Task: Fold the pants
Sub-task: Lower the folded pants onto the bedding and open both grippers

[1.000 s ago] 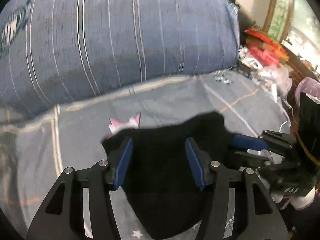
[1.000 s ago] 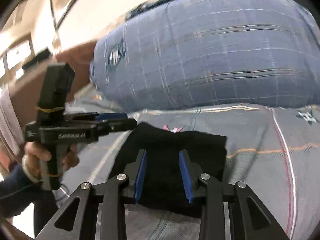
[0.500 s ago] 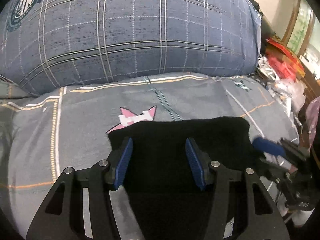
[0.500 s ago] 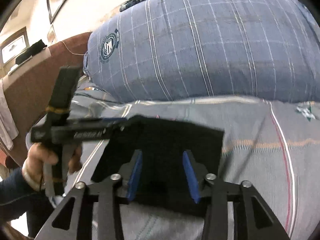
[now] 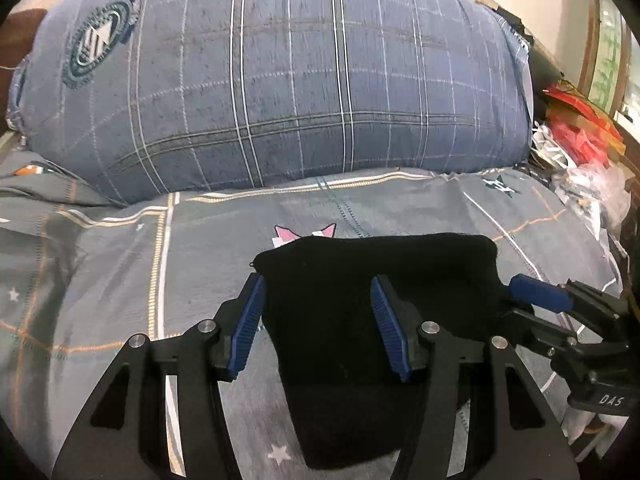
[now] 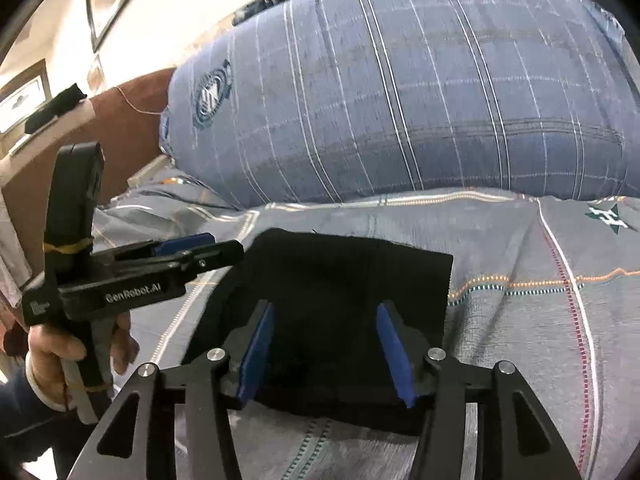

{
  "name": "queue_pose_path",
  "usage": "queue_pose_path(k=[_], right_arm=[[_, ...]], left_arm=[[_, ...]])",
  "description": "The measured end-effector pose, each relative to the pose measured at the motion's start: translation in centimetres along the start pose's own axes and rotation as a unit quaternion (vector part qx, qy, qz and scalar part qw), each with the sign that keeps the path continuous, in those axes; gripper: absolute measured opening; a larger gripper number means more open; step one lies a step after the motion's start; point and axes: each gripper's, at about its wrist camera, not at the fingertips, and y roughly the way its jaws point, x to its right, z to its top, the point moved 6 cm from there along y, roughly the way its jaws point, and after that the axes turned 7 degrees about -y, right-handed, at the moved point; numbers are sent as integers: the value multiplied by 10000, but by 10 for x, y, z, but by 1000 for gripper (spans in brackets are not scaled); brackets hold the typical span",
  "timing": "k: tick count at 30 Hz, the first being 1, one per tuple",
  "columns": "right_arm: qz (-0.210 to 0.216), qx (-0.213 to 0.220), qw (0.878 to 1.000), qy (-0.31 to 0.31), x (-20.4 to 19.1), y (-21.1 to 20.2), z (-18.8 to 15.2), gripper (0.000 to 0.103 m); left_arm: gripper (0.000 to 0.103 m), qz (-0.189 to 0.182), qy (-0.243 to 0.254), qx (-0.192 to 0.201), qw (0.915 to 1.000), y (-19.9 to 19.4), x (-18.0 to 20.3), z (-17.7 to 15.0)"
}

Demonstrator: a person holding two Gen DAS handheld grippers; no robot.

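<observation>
One pair of black pants, soft and folded into a rough rectangle, lies on my grey patterned bedsheet. My two grippers, left and right, hover spread wide, holding nothing.

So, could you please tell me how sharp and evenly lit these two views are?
Left wrist view: sharp, fisheye bulges the pillow, and the pants are featureless black. Right wrist view: softer, with motion smear on the left gripper and a bright wall at upper left.
</observation>
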Motion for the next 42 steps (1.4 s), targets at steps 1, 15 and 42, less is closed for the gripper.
queue_pose_path(k=[1, 15, 42], right_arm=[[-19, 28, 10000, -7, -4, -1, 1, 51], [-40, 36, 10000, 15, -20, -13, -8, 64], [-257, -284, 9969, 691, 31, 0, -31, 71]], left_arm=[[55, 12, -9, 22, 10000, -3, 0, -1], [55, 341, -311, 150, 9988, -28, 1, -28], [55, 155, -794, -348, 9961, -2, -16, -45]])
